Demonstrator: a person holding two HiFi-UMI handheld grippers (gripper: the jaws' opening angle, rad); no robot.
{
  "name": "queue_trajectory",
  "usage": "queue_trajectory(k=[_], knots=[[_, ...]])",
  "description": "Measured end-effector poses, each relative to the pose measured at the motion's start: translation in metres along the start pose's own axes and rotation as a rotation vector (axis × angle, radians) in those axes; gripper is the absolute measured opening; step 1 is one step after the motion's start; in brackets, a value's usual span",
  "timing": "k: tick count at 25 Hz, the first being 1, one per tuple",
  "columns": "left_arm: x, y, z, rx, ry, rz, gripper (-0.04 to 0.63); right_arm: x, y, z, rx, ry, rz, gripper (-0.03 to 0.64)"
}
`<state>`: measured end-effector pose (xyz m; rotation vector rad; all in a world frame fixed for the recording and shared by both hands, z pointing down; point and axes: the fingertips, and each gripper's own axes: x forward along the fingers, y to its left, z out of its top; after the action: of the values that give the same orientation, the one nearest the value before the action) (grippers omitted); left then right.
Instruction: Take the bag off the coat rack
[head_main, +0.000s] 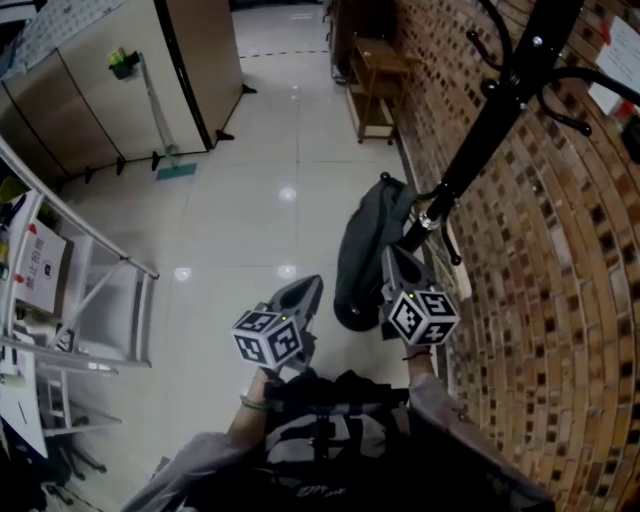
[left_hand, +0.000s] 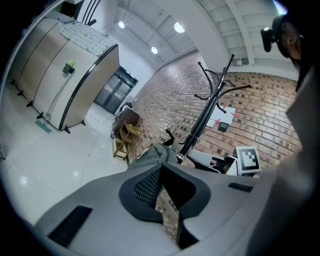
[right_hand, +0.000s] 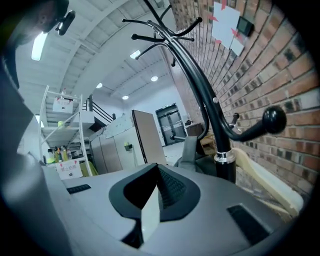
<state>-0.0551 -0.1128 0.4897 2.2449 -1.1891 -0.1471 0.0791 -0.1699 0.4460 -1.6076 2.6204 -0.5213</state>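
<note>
**Both pairs of fingers are pressed together and hold nothing.** The right gripper (head_main: 392, 258) and left gripper (head_main: 308, 288) point roughly level toward the coat rack (head_main: 500, 100).

- **Bag:** The dark grey bag (head_main: 362, 250) hangs just ahead of your right fingers and slightly to their left. Whether it touches them cannot be told. From your left fingers it lies ahead and to the right, a little further off.
- **Axis:** Its long axis runs top to bottom, hanging from low on the rack's pole.
- **Nearer hand:** Your right hand is judged the nearer.
- **Obstructions:** The black pole rises just ahead and to the right of the right fingers. A knobbed hook (right_hand: 272, 120) juts out on that same side. Both would likely crowd a lift of the bag's top.
- **Beyond the bag:** A wooden shelf (head_main: 378, 85) stands against the brick wall (head_main: 540, 300). Far to the left of the left fingers stand the partition panels (head_main: 100, 90).
</note>
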Motion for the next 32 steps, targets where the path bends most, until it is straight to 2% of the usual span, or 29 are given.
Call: queue_trajectory(k=[6, 9, 11, 13, 19, 26, 32], knots=[[0.013, 0.0, -0.004, -0.005, 0.026, -0.008, 0.008, 0.017, -0.021, 0.03, -0.038, -0.032, -0.103, 0.008], [0.021, 0.002, -0.001, -0.007, 0.026, -0.002, 0.008, 0.028, -0.027, 0.035, -0.056, -0.024, -0.122, 0.048], [0.028, 0.005, 0.005, -0.002, 0.022, 0.004, 0.008, 0.034, -0.032, 0.035, -0.062, -0.019, -0.138, 0.049], [0.034, 0.008, 0.012, 0.002, 0.014, 0.011, 0.008, 0.037, -0.036, 0.033, -0.058, -0.006, -0.156, 0.095], [0.053, 0.009, 0.026, 0.023, -0.001, 0.014, 0.008, 0.046, -0.047, 0.025, -0.067, 0.04, -0.16, 0.118], [0.069, 0.007, 0.033, 0.059, 0.008, -0.004, 0.008, 0.053, -0.051, 0.024, -0.062, 0.042, -0.174, 0.146], [0.073, 0.013, 0.047, 0.03, -0.005, -0.032, 0.008, 0.056, -0.052, 0.027, -0.03, 0.034, -0.174, 0.164]])
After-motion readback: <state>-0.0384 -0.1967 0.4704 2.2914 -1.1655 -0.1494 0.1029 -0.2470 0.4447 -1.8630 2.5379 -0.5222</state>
